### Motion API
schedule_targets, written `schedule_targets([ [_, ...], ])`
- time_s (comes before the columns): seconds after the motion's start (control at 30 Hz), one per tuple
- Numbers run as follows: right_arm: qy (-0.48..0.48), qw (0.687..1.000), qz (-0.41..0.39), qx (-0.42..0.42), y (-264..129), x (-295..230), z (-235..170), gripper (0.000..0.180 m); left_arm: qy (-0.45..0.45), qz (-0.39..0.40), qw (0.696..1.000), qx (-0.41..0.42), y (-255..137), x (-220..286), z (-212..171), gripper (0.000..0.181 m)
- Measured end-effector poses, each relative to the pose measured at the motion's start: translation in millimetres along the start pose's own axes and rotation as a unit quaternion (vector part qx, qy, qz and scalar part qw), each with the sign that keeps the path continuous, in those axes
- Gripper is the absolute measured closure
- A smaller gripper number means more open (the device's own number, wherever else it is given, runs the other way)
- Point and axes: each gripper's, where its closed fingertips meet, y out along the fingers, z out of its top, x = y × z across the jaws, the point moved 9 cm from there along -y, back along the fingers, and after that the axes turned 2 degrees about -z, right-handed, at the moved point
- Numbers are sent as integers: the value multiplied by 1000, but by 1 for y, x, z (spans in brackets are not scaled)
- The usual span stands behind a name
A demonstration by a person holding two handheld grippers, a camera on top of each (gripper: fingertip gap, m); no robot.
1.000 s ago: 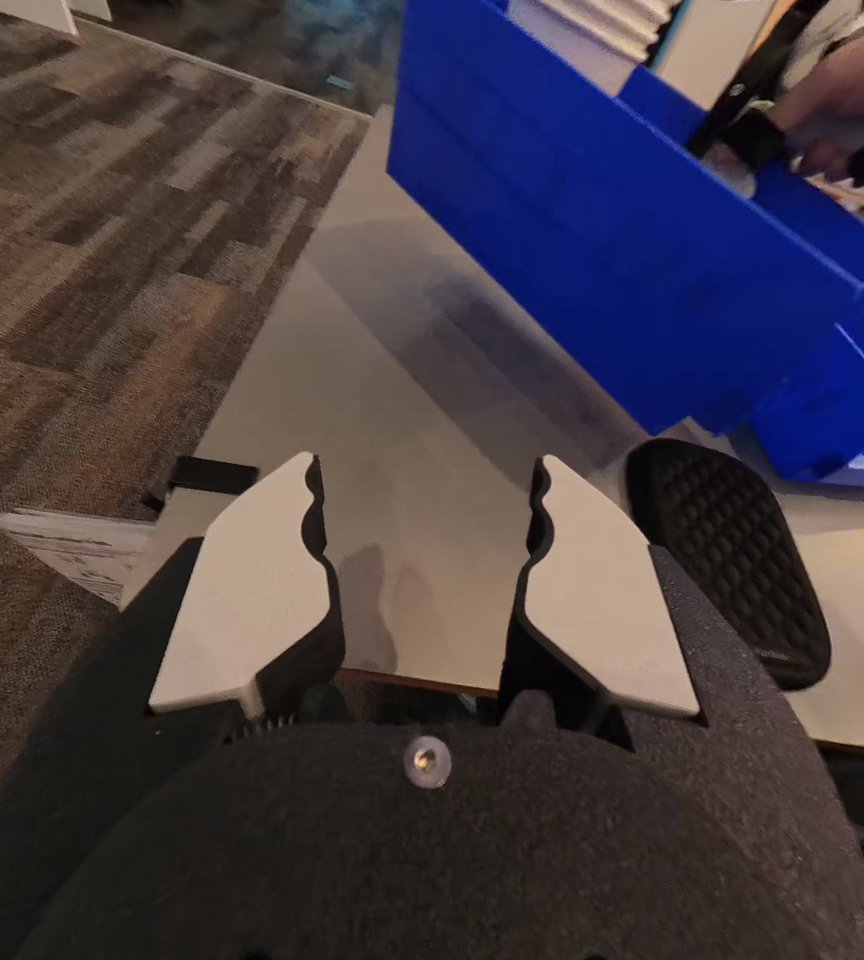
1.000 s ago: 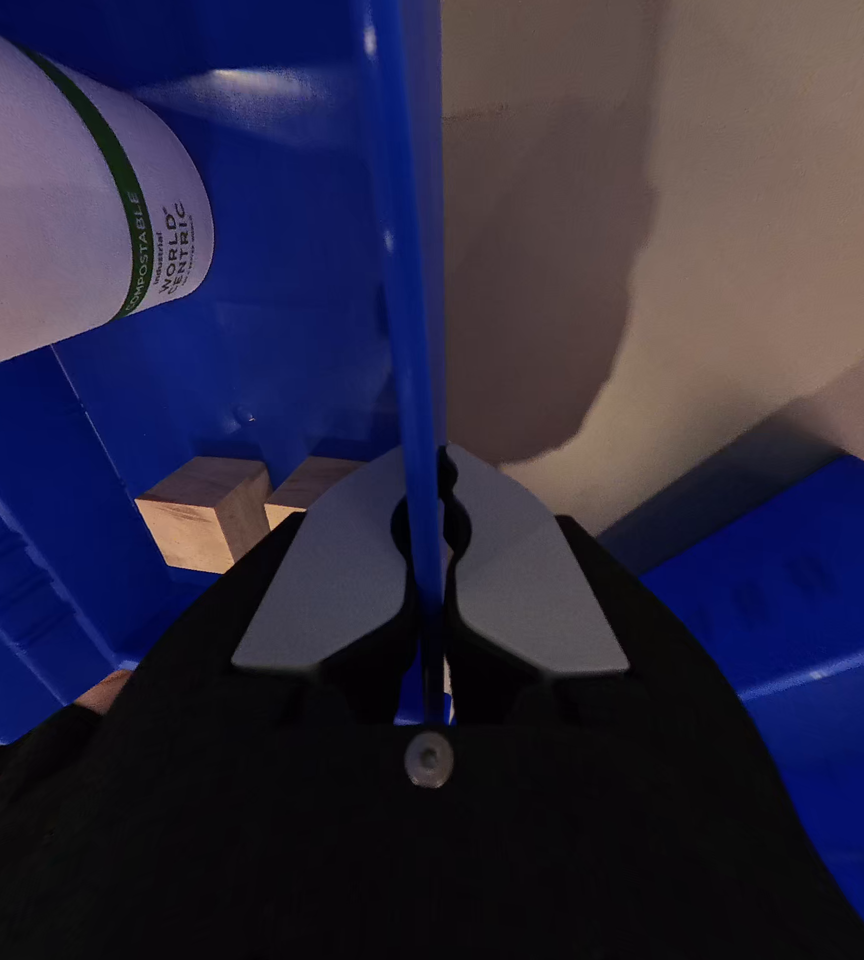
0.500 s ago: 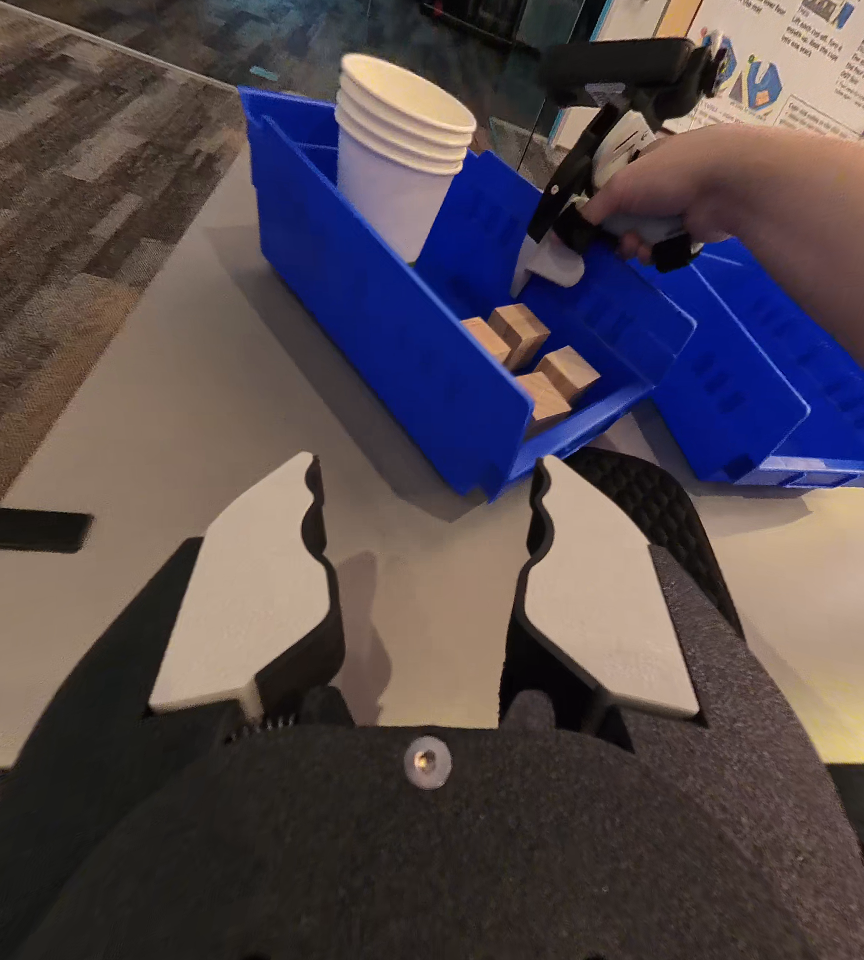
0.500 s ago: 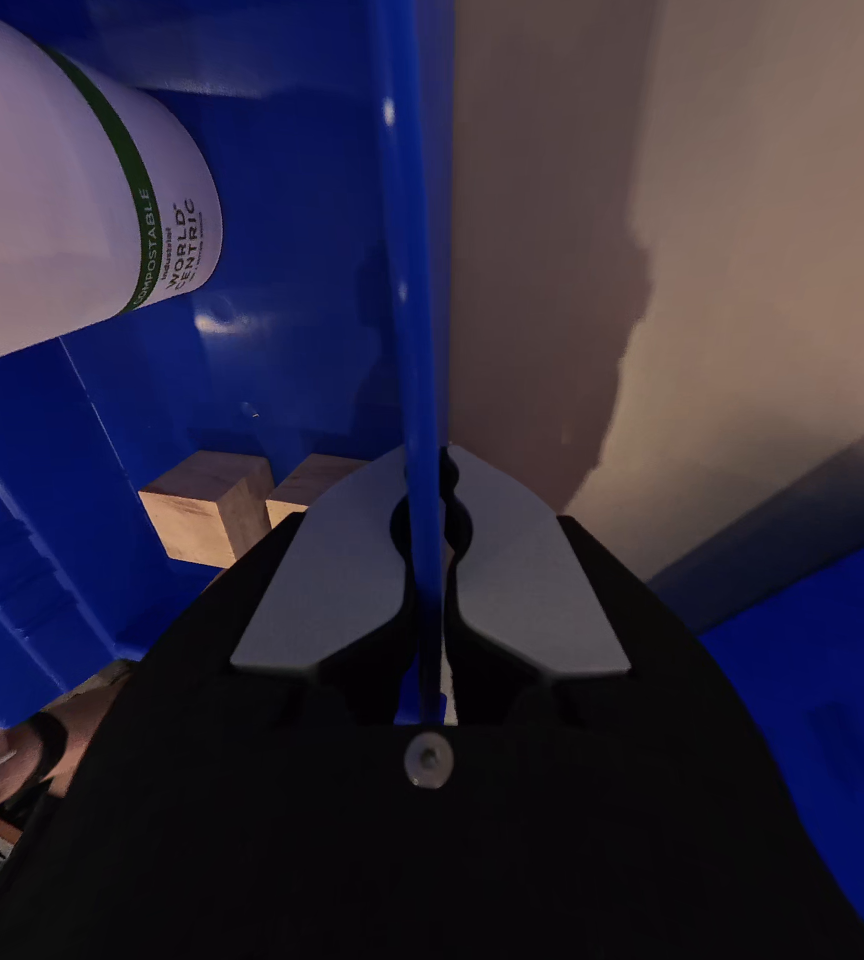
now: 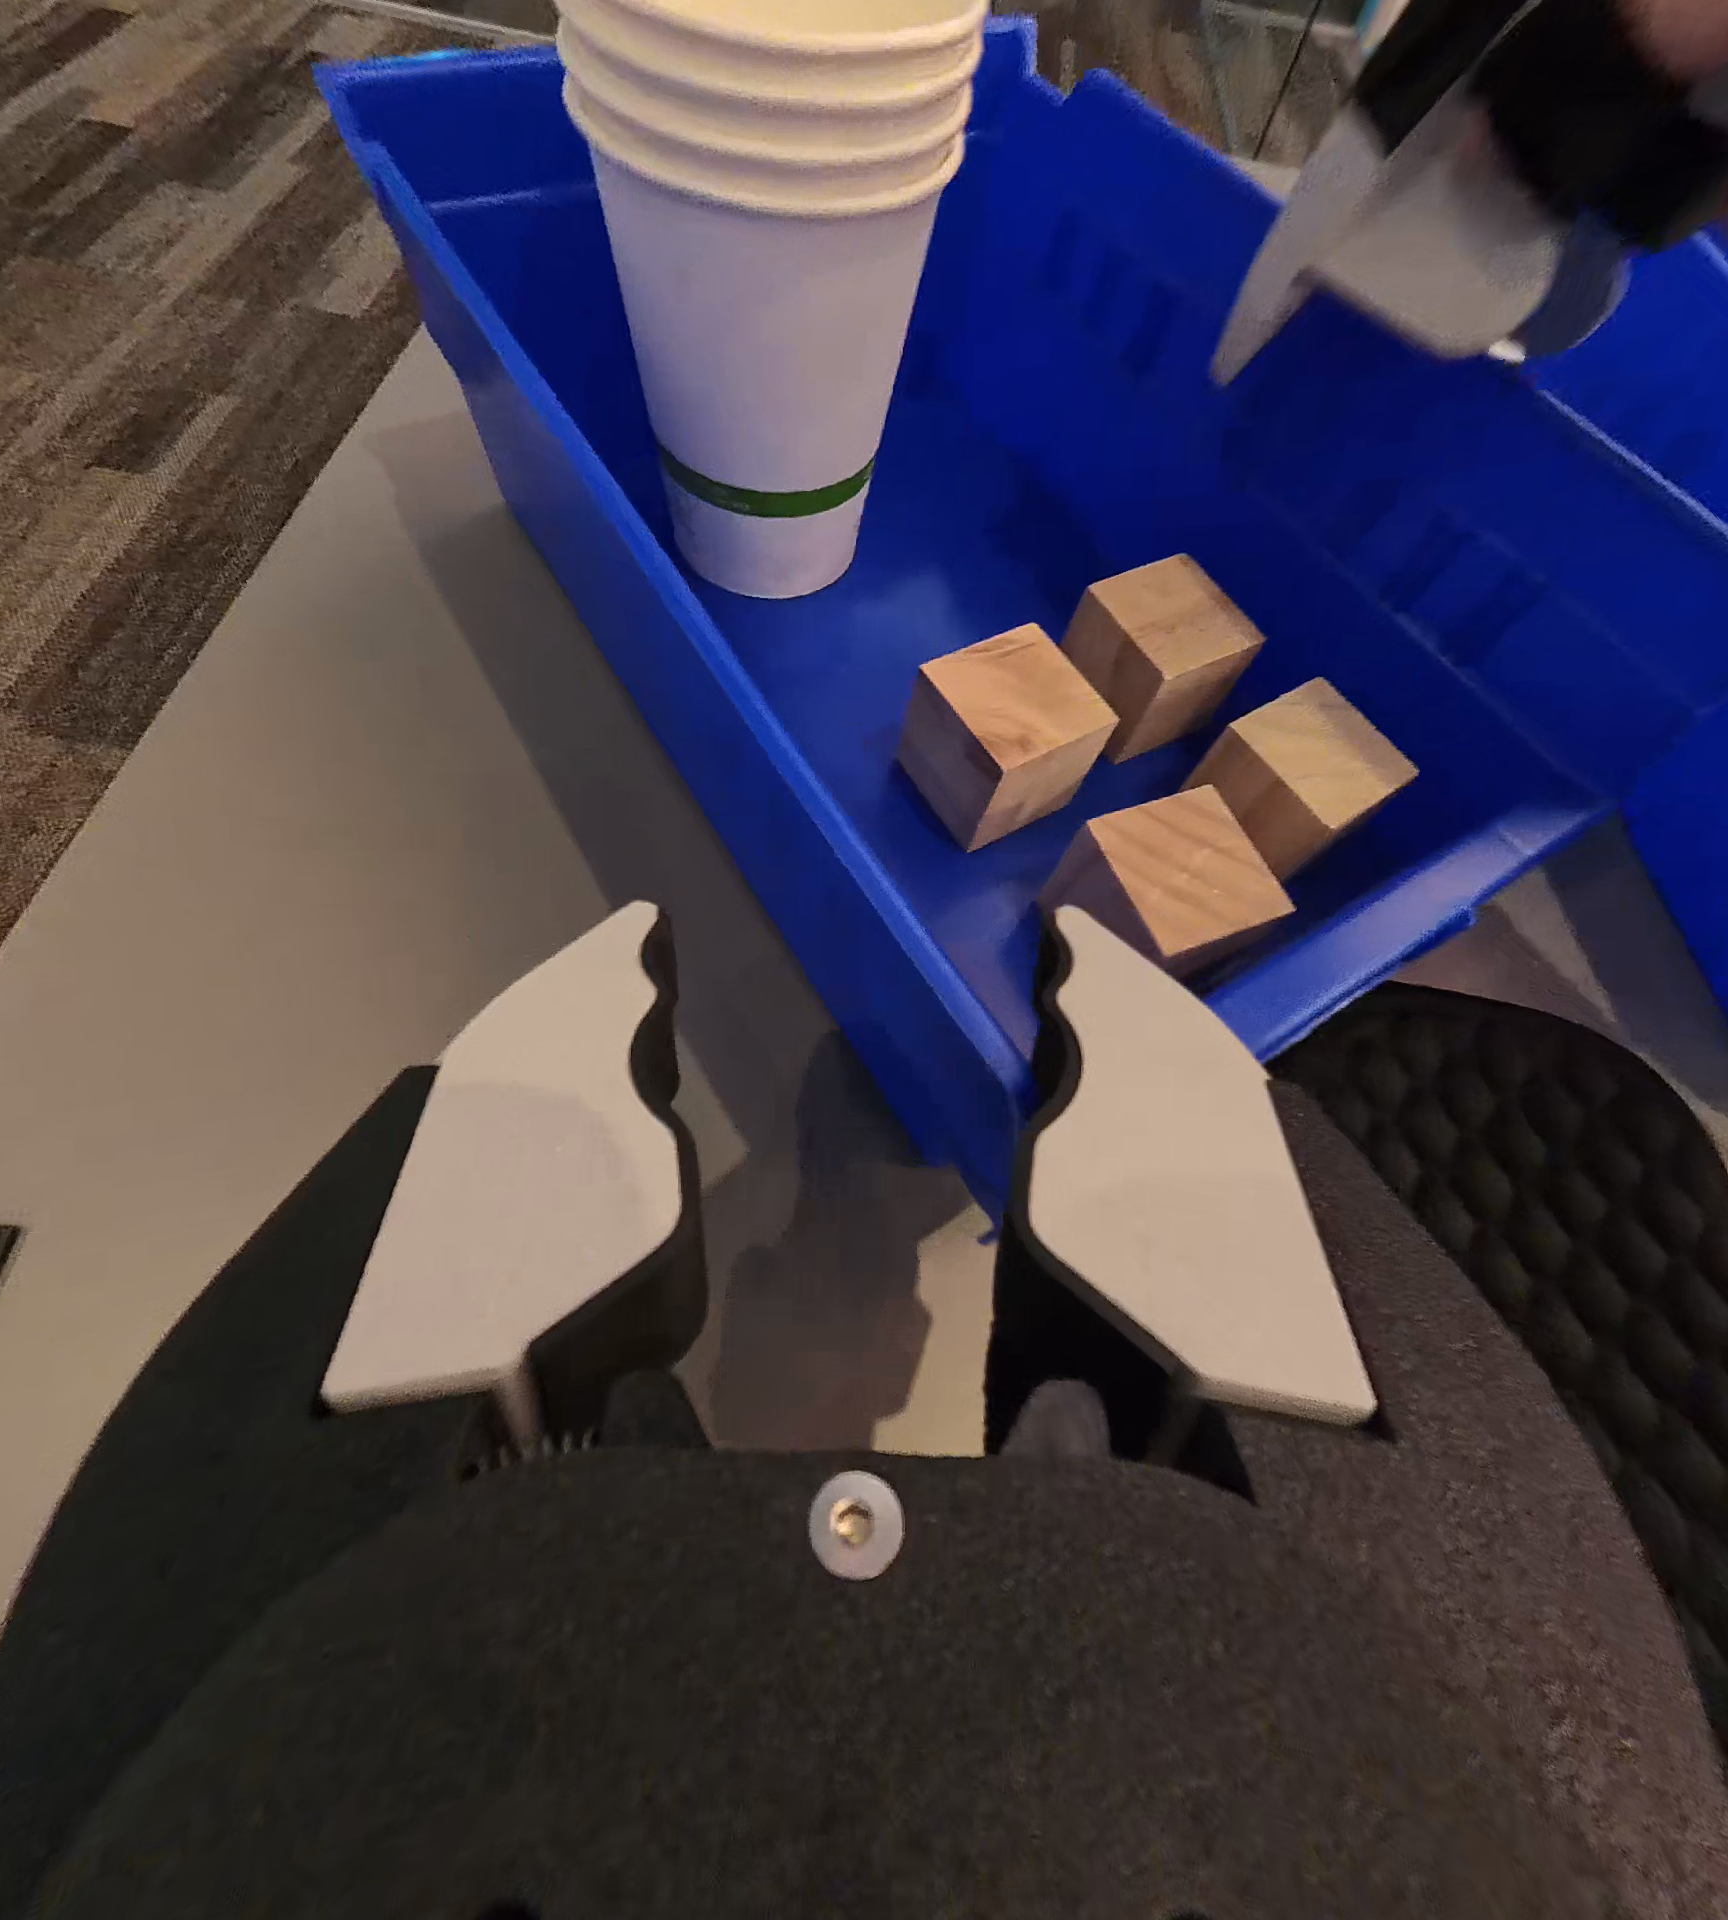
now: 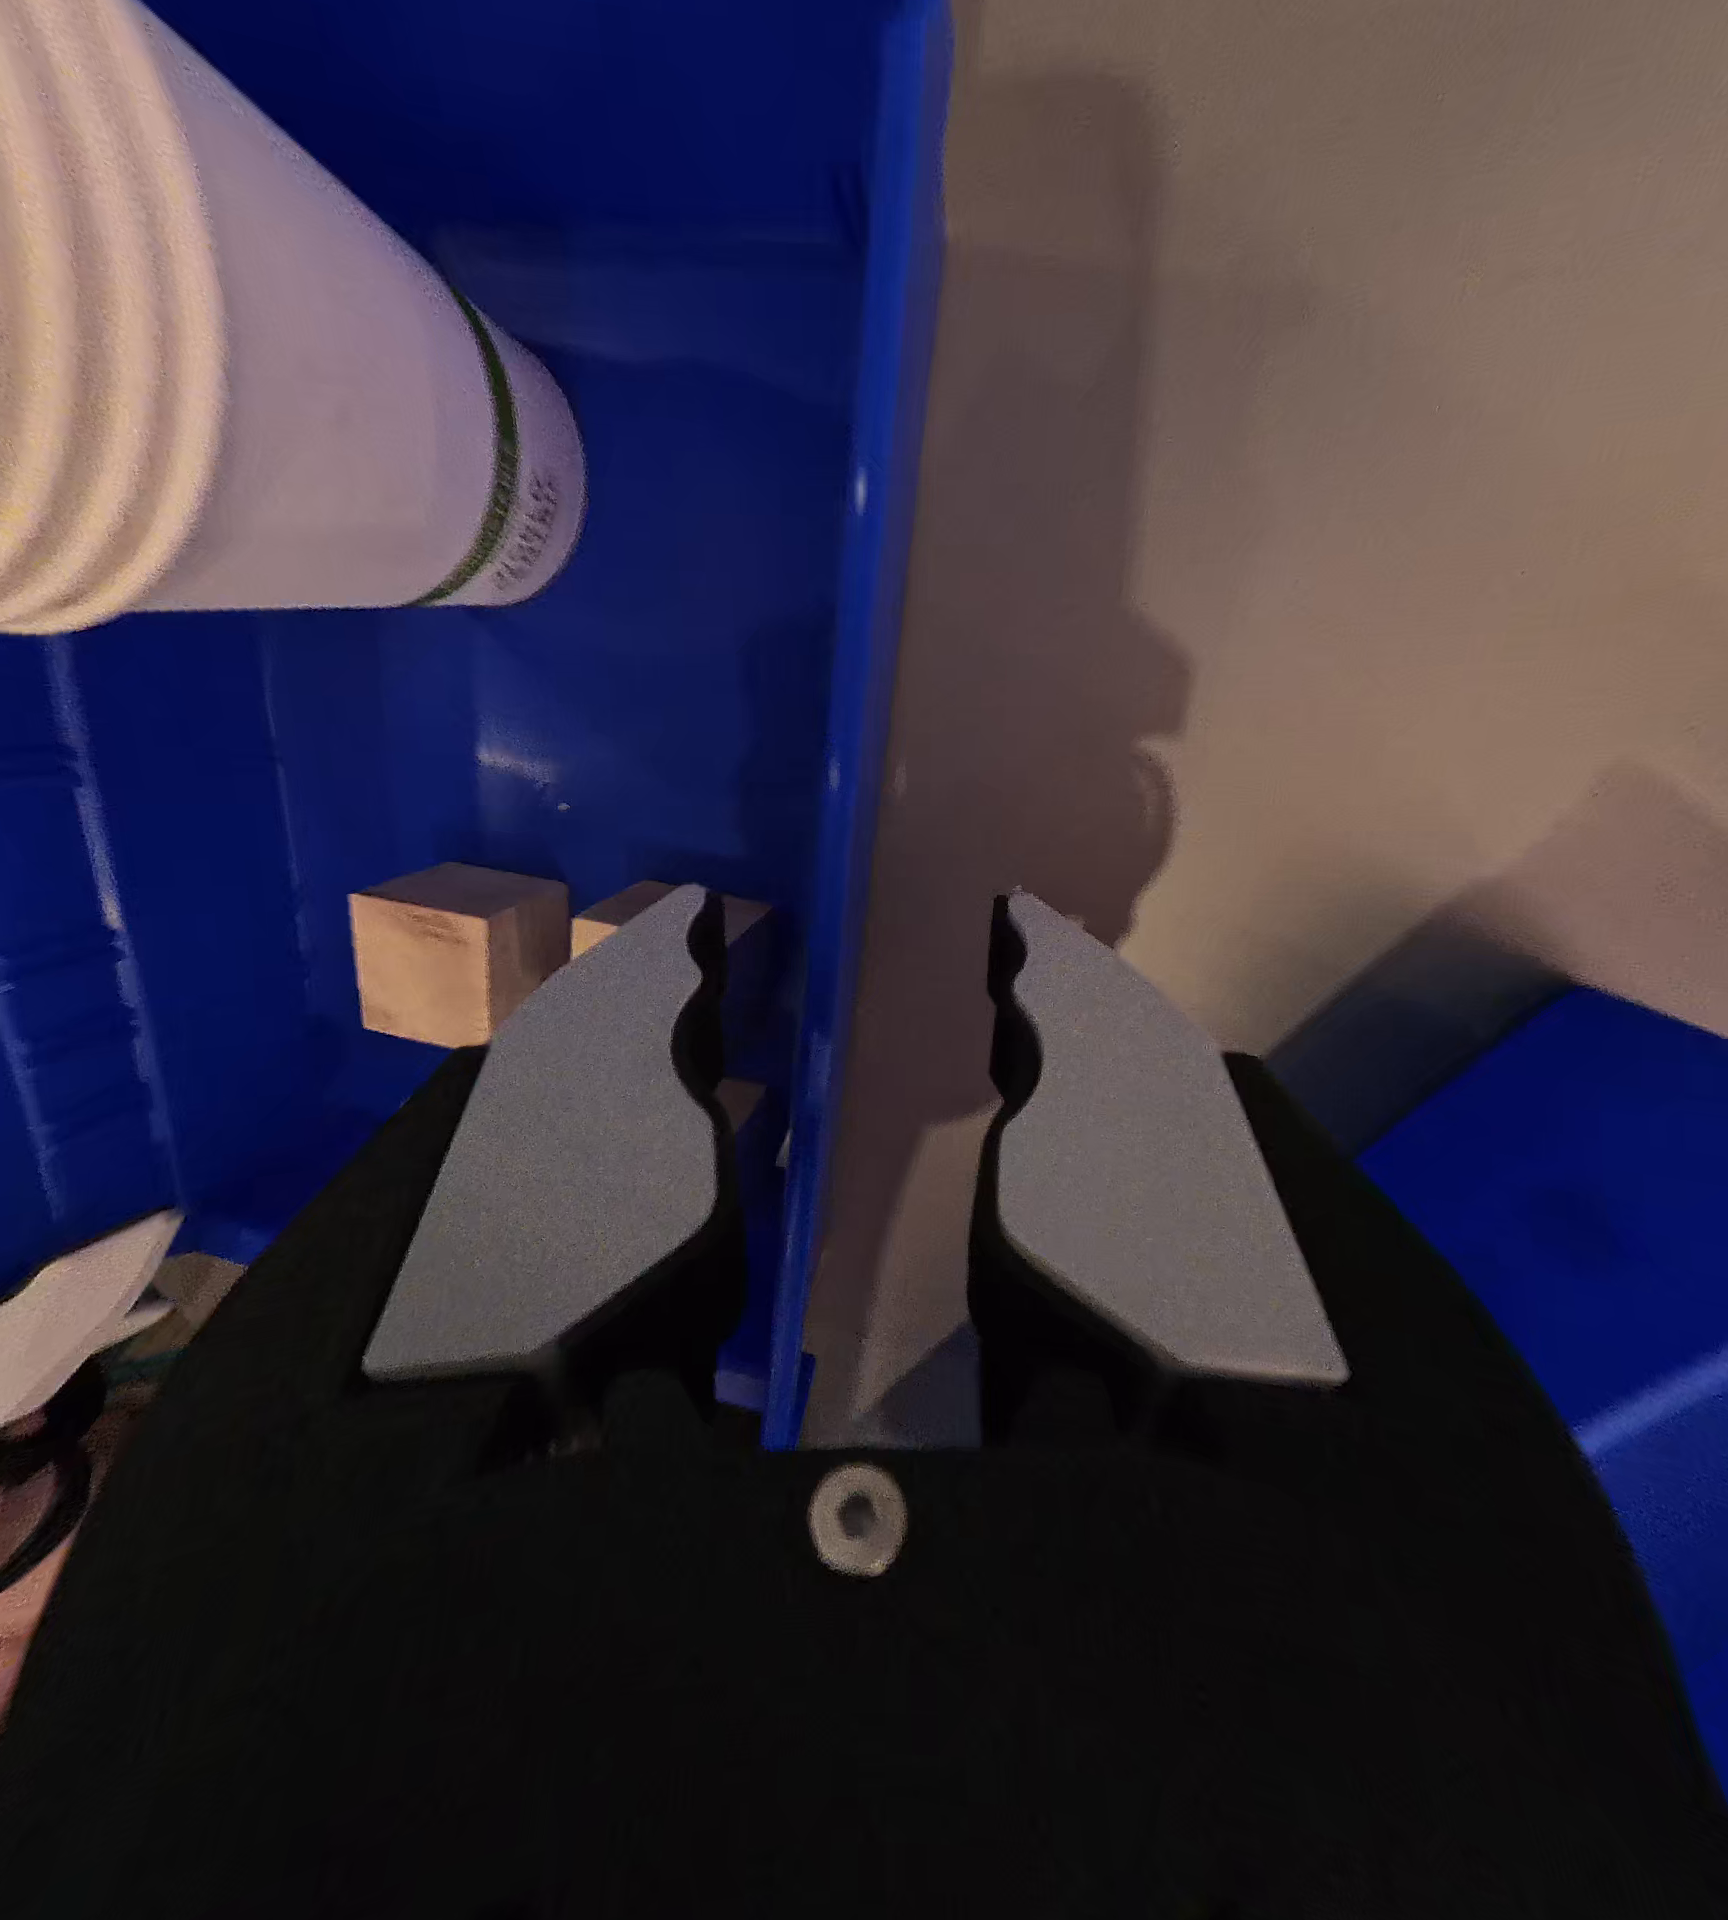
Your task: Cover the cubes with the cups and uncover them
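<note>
Grey fingers of the left tool [image 5: 849, 925] are held spread above the beige worktop [image 5: 299, 831], with nothing between them; the right-hand fingertip is seen just beside the near corner of a blue bin [image 5: 735, 727]. Inside that bin, four wooden cubes [image 5: 1151, 769] are clustered near its low front end, all uncovered, and a stack of white paper cups [image 5: 766, 291] is stood upright toward the far end. The right tool [image 6: 849, 909] is likewise spread, its fingers set astride the bin's far wall [image 6: 870, 623] without gripping it. A black perforated pad [image 5: 1566, 1247] is seen on the worktop, and a second blue bin [image 6: 1618, 1195] lies beside the first.
</note>
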Motion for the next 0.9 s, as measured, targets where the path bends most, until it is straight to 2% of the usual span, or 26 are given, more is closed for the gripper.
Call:
schedule_targets([
  [0.07, -24, 998, 3, 52, -23, -2, 0, 131, -8, -4, 1000, 4, 3, -4, 0, 111],
  [0.17, -71, 991, -5, 110, -58, -8, -12, 131, 0, 21, 1000, 15, 2, -15, 1, 119],
  [0.3, -141, 978, -33, 148, -94, -16, -46, 134, 7, 56, 998, 16, 3, -38, 5, 126],
  [0.47, -171, 971, -8, 167, -116, -21, -94, 134, 5, 83, 996, 14, 9, -73, 15, 134],
  [0.63, -138, 973, 58, 175, -99, -27, -103, 130, 26, 92, 995, 6, 20, -95, 28, 140],
  [0.77, -113, 977, 77, 162, -65, -35, -88, 128, 61, 73, 995, 1, 33, -100, 37, 167],
  [0.9, -112, 976, 111, 150, -45, -47, -84, 130, 53, 42, 998, -7, 40, -109, 43, 171],
])
